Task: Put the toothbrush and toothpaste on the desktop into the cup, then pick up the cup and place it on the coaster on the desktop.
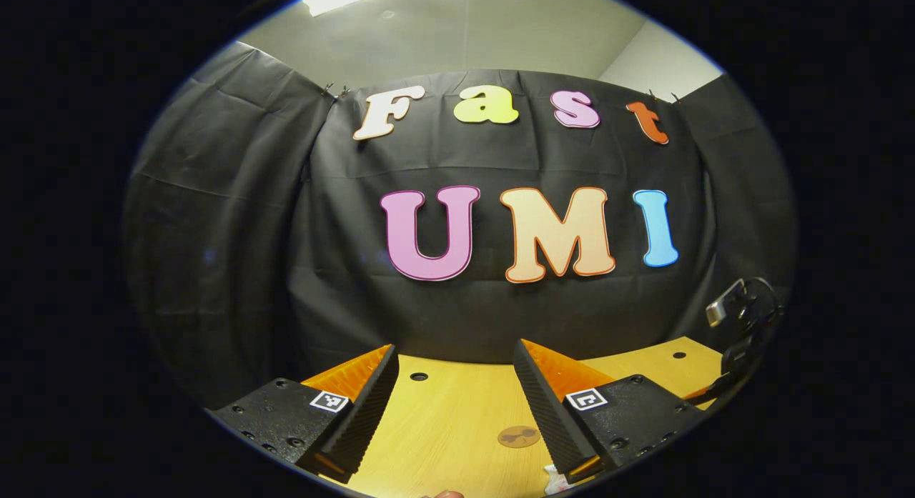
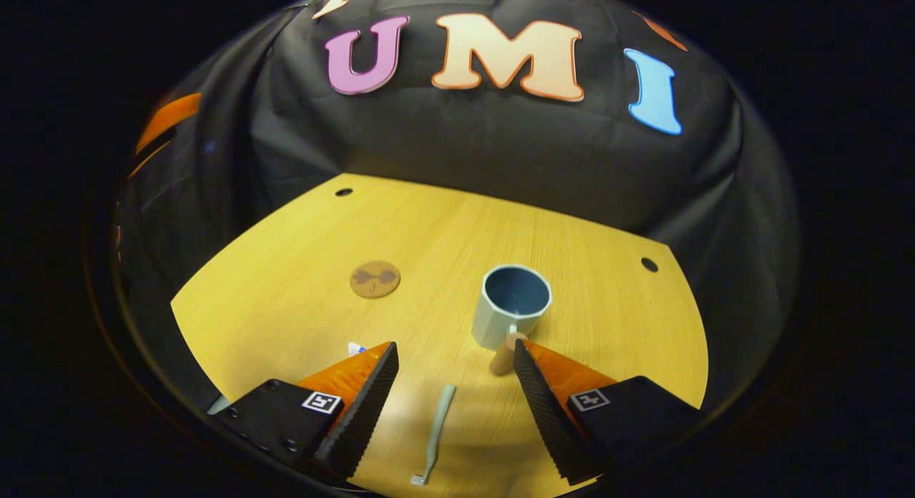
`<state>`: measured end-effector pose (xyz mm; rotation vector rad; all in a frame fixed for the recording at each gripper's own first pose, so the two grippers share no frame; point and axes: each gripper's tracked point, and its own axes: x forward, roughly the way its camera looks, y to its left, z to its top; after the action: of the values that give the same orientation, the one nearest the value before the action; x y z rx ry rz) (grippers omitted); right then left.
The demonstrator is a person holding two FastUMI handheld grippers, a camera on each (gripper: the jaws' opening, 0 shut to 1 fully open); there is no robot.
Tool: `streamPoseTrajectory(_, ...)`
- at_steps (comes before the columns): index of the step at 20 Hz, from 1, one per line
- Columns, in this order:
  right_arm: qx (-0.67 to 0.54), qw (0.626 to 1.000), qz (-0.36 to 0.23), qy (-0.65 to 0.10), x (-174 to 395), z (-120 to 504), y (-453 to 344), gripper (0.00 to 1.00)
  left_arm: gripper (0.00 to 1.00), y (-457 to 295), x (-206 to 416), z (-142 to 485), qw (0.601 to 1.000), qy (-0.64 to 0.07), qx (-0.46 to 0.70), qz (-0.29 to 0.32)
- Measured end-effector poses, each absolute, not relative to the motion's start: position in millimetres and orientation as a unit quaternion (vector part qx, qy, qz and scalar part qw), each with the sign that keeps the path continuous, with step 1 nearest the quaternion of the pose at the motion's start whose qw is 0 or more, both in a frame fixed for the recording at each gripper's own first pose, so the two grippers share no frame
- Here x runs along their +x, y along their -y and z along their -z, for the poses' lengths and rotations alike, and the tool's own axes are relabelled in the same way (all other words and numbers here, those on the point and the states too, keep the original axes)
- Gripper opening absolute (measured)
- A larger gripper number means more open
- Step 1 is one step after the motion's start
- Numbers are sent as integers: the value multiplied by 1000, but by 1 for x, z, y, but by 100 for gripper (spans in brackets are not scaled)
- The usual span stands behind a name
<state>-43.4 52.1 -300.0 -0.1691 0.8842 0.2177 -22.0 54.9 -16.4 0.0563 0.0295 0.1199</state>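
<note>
A: The toothbrush [image 2: 436,434] lies flat on the desk [image 2: 286,305], between the spread fingers of the right gripper [image 2: 455,359]; cup [image 2: 511,309] just beyond, coaster [image 2: 375,279] farther left.

B: So step one. Lower, close on the handle. The left gripper [image 1: 455,355] hangs open and empty.

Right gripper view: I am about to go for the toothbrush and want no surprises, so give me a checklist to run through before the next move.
1. Right gripper jaws open: ok.
2. Toothbrush lying free on the desktop between the open jaws: ok.
3. Cup upright, mouth open and empty: ok.
4. Coaster bare, apart from the cup: ok.
5. Toothpaste reachable: cannot tell, just a tip shows behind the finger.
6. Left gripper open and holding nothing: ok.
</note>
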Motion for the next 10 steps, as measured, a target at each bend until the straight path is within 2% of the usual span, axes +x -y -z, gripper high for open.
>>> streamPoseTrajectory(10, -88, 806, -99, -578, -88, 375, -43, 97, 94, -64, -21, 35, 997, -37, 28, -63)
